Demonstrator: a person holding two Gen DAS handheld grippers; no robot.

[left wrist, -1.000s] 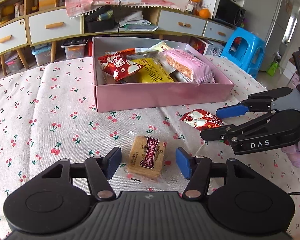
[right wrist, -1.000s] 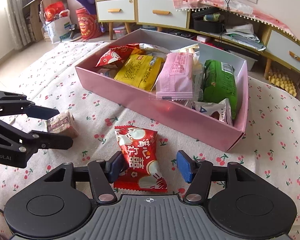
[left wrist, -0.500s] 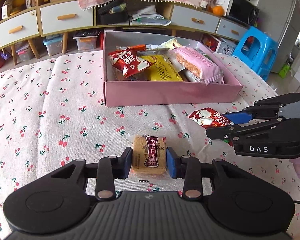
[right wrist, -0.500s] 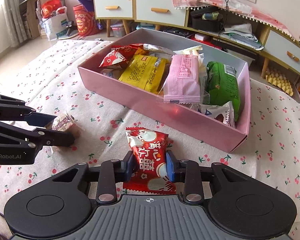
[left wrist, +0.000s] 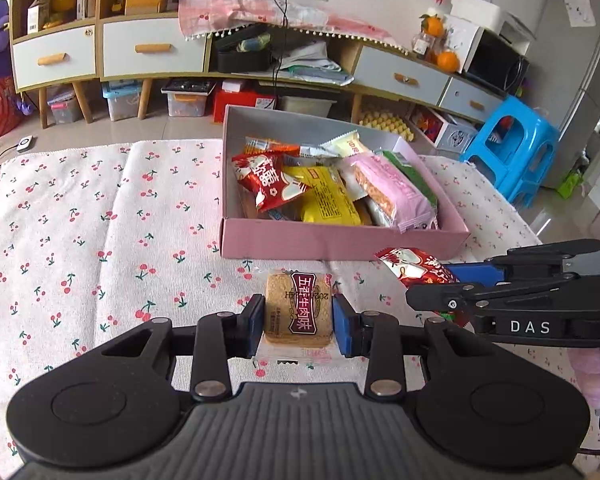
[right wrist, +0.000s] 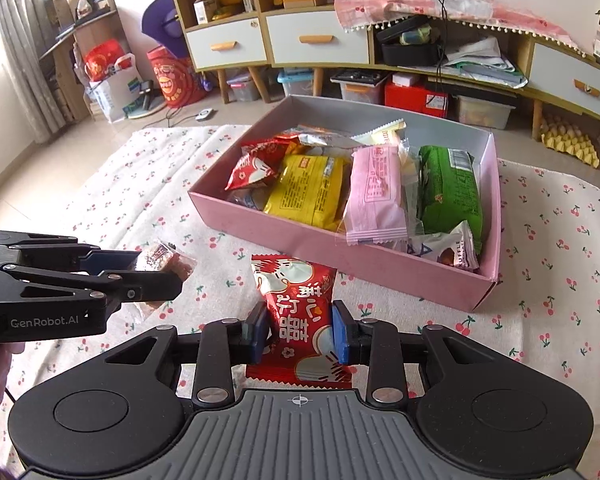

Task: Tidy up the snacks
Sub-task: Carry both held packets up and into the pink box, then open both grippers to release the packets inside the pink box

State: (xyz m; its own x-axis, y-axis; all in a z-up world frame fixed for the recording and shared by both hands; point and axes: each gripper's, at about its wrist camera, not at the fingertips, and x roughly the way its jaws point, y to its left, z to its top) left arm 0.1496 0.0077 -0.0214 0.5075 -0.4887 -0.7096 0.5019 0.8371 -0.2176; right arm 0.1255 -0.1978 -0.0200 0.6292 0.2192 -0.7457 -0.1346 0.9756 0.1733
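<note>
My left gripper (left wrist: pixel 298 326) is shut on a tan biscuit pack with a dark red label (left wrist: pixel 299 307), held above the cherry-print cloth. It also shows in the right wrist view (right wrist: pixel 165 258), between the left gripper's fingers (right wrist: pixel 140 280). My right gripper (right wrist: pixel 299 334) is shut on a red snack packet (right wrist: pixel 298 312), also lifted; the packet shows in the left wrist view (left wrist: pixel 414 266). The pink box (left wrist: pixel 340 238) lies just beyond both, holding several packets: red, yellow, pink, green. In the right wrist view the box (right wrist: pixel 340 252) is ahead to the right.
The cherry-print cloth (left wrist: pixel 100 240) covers the surface around the box. Beyond its far edge are the floor, a long cabinet with drawers (left wrist: pixel 152 50), storage bins under it, and a blue plastic stool (left wrist: pixel 512 152) at the right.
Both grippers closed from open onto their snacks, then lifted them off the cloth and rose, so the box now sits lower and farther in view.
</note>
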